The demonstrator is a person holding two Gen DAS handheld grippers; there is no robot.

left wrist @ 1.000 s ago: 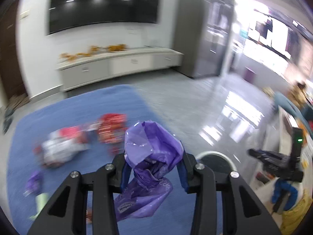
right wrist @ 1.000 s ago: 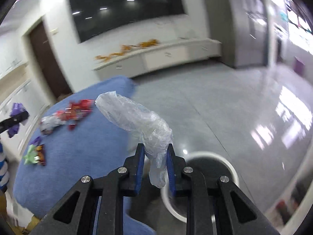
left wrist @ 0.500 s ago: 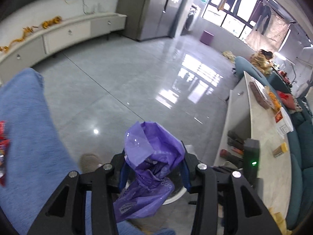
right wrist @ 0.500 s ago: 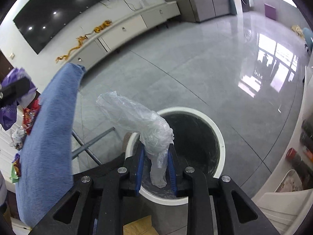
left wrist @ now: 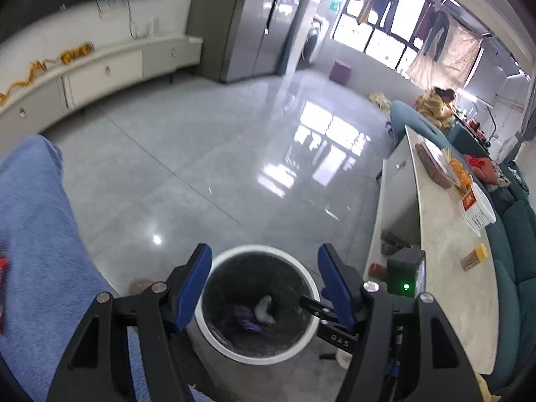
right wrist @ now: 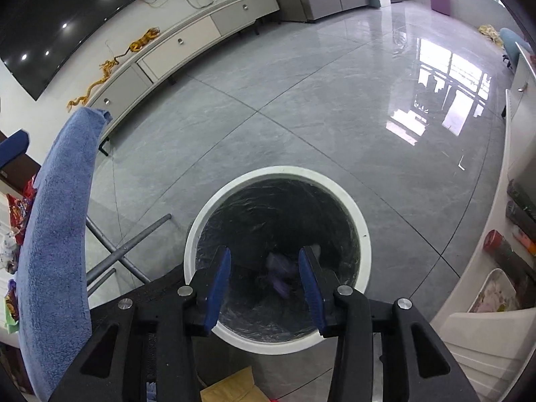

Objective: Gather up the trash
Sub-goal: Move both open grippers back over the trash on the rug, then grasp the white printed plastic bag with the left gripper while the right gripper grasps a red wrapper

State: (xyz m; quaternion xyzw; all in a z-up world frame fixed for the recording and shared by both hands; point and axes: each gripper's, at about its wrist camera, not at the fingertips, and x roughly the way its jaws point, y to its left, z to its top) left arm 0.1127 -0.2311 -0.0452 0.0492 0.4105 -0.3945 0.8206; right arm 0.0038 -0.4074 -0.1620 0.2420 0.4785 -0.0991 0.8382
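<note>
A round white trash bin (left wrist: 310, 283) with a black liner stands on the grey floor; it also shows in the right wrist view (right wrist: 361, 231). My left gripper (left wrist: 264, 281) is open and empty above the bin. My right gripper (right wrist: 264, 279) is open and empty above the bin too. A purple wrapper (left wrist: 246, 321) and a clear plastic wrapper (left wrist: 263, 308) lie at the bottom of the bin. The purple wrapper also shows in the right wrist view (right wrist: 281, 269). More wrappers (right wrist: 18, 214) lie on the blue-covered table at the far left.
The table with the blue towel (left wrist: 37, 251) is at the left, its edge (right wrist: 60, 221) next to the bin, metal legs (right wrist: 134, 241) below. A white counter (left wrist: 449, 258) with boxes stands at the right. A cardboard piece (right wrist: 231, 388) lies by the bin.
Both grippers have opened over the bin. The purple wrapper and the clear plastic wrapper have dropped from the jaws into the bin.
</note>
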